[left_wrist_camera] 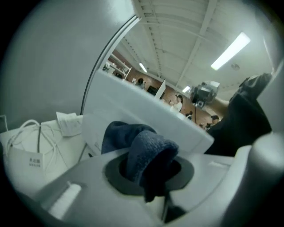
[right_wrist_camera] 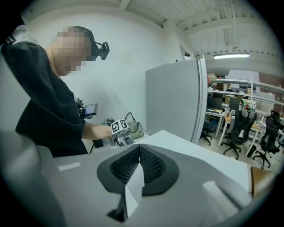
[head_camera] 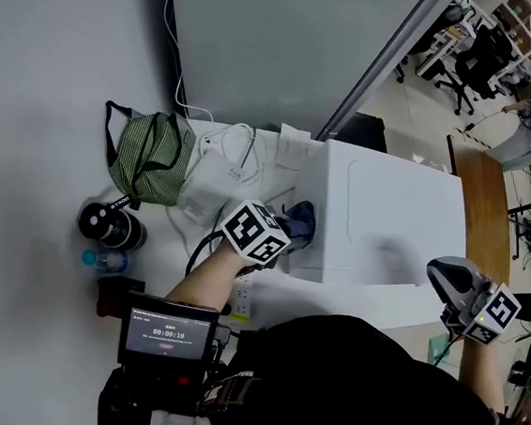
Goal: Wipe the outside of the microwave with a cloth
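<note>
The white microwave (head_camera: 388,213) stands on the white table. My left gripper (head_camera: 289,230) is shut on a dark blue cloth (head_camera: 301,218) and holds it against the microwave's left side. In the left gripper view the cloth (left_wrist_camera: 144,153) bulges out between the jaws, with the microwave's (left_wrist_camera: 146,111) white wall just beyond. My right gripper (head_camera: 442,278) hovers at the microwave's near right corner, shut with nothing in it. In the right gripper view the shut gripper (right_wrist_camera: 140,156) points over the microwave's top (right_wrist_camera: 195,150) toward the left gripper (right_wrist_camera: 119,132).
A green striped bag (head_camera: 151,157), white cables (head_camera: 235,149), a black cup (head_camera: 108,223) and a water bottle (head_camera: 106,261) lie left of the microwave. A small screen (head_camera: 165,332) sits at my chest. A grey partition (head_camera: 285,35) stands behind; office chairs (head_camera: 476,62) are far right.
</note>
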The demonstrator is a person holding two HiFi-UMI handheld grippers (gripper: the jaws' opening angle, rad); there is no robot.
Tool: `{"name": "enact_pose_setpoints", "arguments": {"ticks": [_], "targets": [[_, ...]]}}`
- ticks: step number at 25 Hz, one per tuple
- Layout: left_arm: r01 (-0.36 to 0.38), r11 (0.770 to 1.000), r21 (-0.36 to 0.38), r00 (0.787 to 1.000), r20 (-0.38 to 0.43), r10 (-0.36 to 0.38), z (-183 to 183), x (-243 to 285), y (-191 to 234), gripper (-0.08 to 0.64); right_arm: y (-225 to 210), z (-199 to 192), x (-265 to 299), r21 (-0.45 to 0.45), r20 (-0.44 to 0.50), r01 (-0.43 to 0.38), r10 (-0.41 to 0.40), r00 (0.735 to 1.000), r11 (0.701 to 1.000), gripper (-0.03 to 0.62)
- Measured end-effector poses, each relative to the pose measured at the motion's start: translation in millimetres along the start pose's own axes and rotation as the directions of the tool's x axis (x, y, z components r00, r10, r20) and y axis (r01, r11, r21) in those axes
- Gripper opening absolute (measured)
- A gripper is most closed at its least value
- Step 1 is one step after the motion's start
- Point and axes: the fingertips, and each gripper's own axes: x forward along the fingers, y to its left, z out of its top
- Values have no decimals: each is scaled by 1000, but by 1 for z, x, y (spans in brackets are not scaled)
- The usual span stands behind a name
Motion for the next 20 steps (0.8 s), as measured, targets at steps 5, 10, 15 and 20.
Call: {"name": "enact_pose_setpoints", "arguments": {"ticks": [5,10,15,20], "targets": [[-10,996,-92,995,-102,1,-67,45,35,55,7,-2,15,1,-40,-28,28,999,1000,8],[-65,996,-56,974,-219,51,-82,60,59,57,18,-1,27,-27,-56,-64,62,997,998,6],[-87,995,-48,953,-294,69,-93,66,64,57,21,4,28,-67,-43,-80,77,996,995,6],[-57,998,40,973,-220,64,-52,24,7,57,24,17,19,-100,25,-97,100,995,990,6]]}}
